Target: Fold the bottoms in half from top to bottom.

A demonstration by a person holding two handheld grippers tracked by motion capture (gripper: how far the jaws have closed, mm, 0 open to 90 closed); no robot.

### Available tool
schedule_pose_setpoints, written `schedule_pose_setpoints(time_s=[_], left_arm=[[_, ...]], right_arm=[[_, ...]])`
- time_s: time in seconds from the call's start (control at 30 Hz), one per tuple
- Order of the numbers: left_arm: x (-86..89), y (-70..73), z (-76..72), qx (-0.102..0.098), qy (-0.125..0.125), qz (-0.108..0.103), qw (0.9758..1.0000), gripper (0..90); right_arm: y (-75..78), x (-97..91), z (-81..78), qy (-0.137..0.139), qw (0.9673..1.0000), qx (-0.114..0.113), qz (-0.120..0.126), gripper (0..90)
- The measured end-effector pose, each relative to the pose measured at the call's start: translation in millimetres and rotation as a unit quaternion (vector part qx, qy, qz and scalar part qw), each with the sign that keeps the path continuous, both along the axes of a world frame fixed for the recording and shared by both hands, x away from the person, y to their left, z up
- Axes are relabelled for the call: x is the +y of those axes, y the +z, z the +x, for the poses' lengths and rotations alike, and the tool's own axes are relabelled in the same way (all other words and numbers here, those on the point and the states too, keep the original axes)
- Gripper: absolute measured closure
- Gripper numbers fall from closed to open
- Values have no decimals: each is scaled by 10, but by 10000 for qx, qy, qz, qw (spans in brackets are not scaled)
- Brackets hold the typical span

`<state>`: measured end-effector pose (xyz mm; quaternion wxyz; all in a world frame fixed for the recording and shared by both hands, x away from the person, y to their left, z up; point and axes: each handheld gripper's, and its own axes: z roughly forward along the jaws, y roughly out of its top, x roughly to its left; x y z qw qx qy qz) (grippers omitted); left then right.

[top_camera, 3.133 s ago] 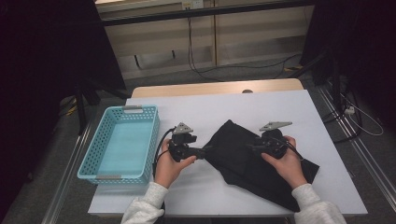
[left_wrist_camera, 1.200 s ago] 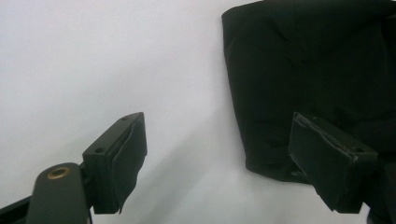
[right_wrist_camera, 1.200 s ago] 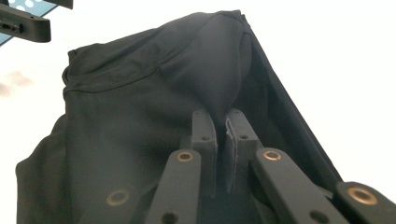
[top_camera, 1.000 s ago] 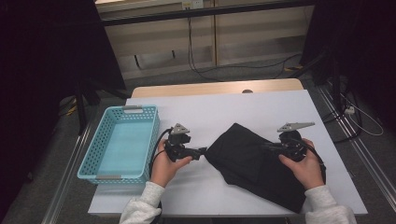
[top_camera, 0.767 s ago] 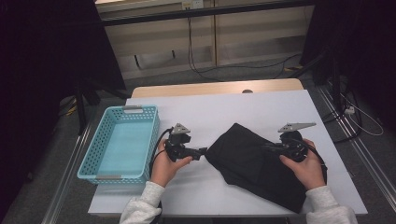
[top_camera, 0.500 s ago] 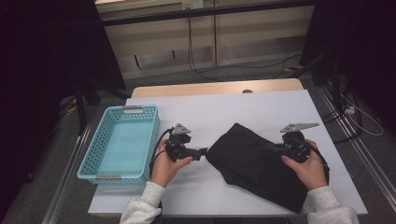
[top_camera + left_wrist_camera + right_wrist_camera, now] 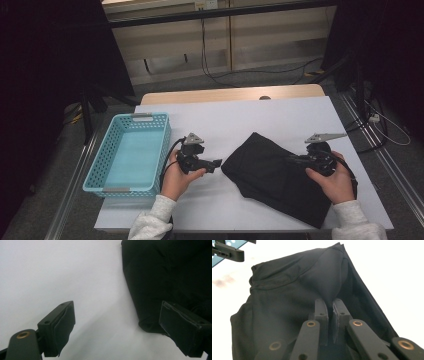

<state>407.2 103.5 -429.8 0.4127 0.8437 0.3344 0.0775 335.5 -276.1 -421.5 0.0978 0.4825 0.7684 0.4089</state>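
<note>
Two hand-held grippers work at a white table (image 7: 280, 112) whose far edge shows a strip of bare wood. Behind it lie a grey floor with loose cables, pale panelled walls and dark hangings on both sides. A light-blue plastic basket (image 7: 102, 162) stands on the table's left part, and a black cloth (image 7: 272, 175), the thing in hand, lies crumpled on the right half, reaching to the near edge.

The left gripper (image 7: 216, 164) is held low above the bare table between basket and cloth, pointing at the cloth's left corner. Its jaws stand wide apart and grasp nothing. In the left gripper view one jaw hangs over white table and the other in front of the cloth's rounded fold; whether that jaw touches the fabric cannot be told. The right gripper (image 7: 292, 159), held by the person's right hand (image 7: 337, 180) at the cloth's right side, is clenched on the cloth: in the right gripper view (image 7: 330, 315) the two jaws are nearly together with a ridge of black fabric pinched between them, drawn up into a peak just beyond the tips.

The high view gives the whole layout, including both white sleeves. The right gripper view adds the pinched fold and, in its upper left corner, the other gripper's jaw before a patch of blue basket.
</note>
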Motion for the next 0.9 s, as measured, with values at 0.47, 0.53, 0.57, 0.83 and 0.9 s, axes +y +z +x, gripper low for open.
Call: schedule_pose_setpoints(time_s=[0.47,0.53,0.57,0.83,0.9], left_arm=[[-14,-8,-3,14,16,-12,10000,137],[-14,-8,-3,14,16,-7,10000,137],[-13,-7,-1,7,19,-2,10000,137],[-16,-6,10,9,-9,44,10000,139],[-22,-4,10,0,-17,22,10000,139]], right_arm=[[11,-97,-52,-102,9999,-4,31,849],[11,-105,-54,-111,9999,-7,32,849],[10,-113,-57,-123,9999,-8,36,849],[7,-155,-76,-158,9999,1,21,848],[8,-163,-83,-168,9999,6,30,848]])
